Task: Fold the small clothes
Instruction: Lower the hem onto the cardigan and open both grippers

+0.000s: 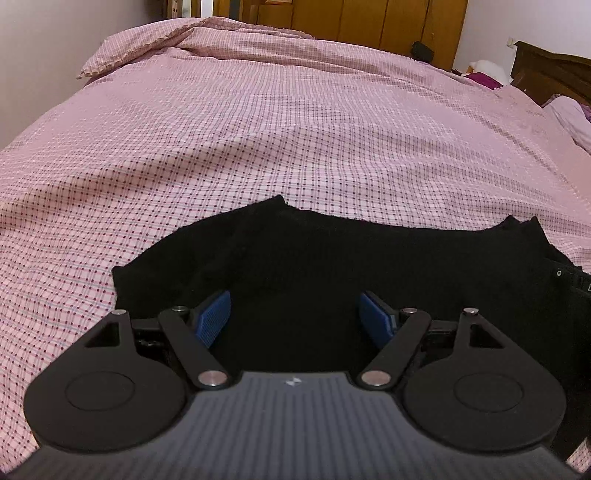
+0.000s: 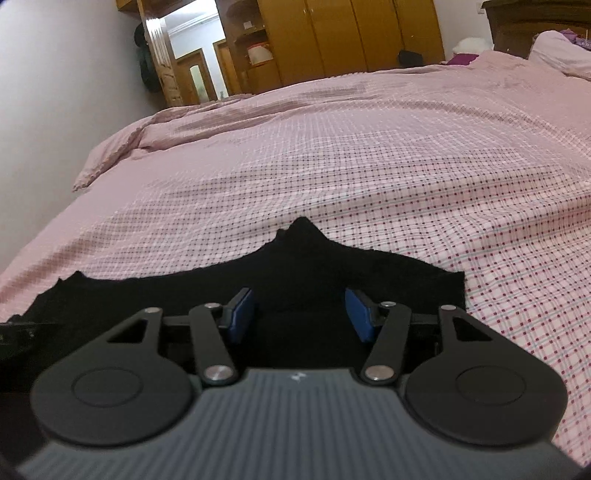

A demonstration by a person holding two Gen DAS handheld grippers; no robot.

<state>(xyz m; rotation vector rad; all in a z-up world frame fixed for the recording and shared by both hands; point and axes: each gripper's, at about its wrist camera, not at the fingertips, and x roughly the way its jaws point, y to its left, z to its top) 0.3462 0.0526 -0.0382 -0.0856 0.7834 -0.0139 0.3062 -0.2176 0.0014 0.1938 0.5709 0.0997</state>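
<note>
A black knitted garment [image 1: 332,258] lies spread on the bed's pink checked bedspread [image 1: 258,129], at the near edge of the bed. The left hand-held gripper [image 1: 295,314] hovers low over the garment's left part, its blue pads [image 1: 214,317] wide apart, gripping nothing. The right hand-held gripper [image 2: 300,314] sits over the garment's [image 2: 295,266] right part, likewise spread open and empty. The left view alone shows the garment's left edge against the bedspread; the right view alone shows its right corner and a peaked fold beyond the gripper. Past the bed stand a wooden wardrobe [image 2: 351,33] and, only in the right view, an open doorway [image 2: 192,55].
</note>
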